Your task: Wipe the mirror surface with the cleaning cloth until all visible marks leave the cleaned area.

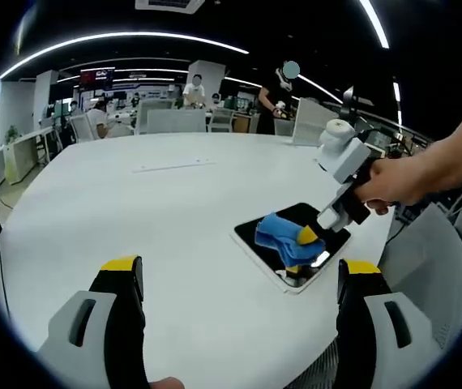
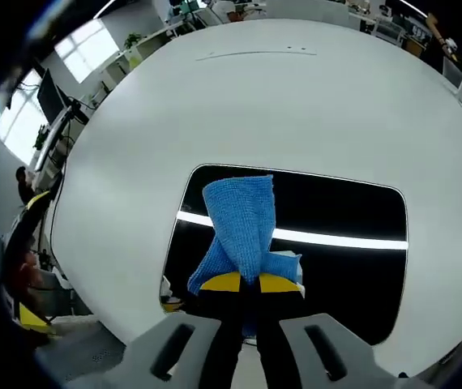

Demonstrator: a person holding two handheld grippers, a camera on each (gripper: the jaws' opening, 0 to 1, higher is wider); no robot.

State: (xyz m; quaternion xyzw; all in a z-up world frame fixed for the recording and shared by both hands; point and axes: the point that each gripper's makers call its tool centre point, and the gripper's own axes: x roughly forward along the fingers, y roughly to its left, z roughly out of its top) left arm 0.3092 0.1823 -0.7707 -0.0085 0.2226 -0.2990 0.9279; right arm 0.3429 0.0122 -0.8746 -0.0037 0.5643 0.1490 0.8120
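A dark rectangular mirror point(image 2: 352, 243) with a white frame lies flat on the white round table point(image 2: 255, 105), reflecting a ceiling light strip. My right gripper point(image 2: 241, 283) is shut on a blue cleaning cloth point(image 2: 243, 223) that drapes onto the mirror's left part. In the left gripper view the mirror point(image 1: 322, 224) lies near the table's right edge, with the cloth point(image 1: 284, 235) on it and the right gripper point(image 1: 305, 247) pinching it, held by a person's hand point(image 1: 397, 180). My left gripper point(image 1: 241, 271) hangs open above the table, short of the mirror, with nothing between its jaws.
The table point(image 1: 134, 211) has a thin flat strip point(image 1: 174, 165) far across it. Chairs point(image 1: 177, 121) and several people stand beyond the far edge. A chair point(image 1: 434, 259) sits by the table's right side, near the mirror.
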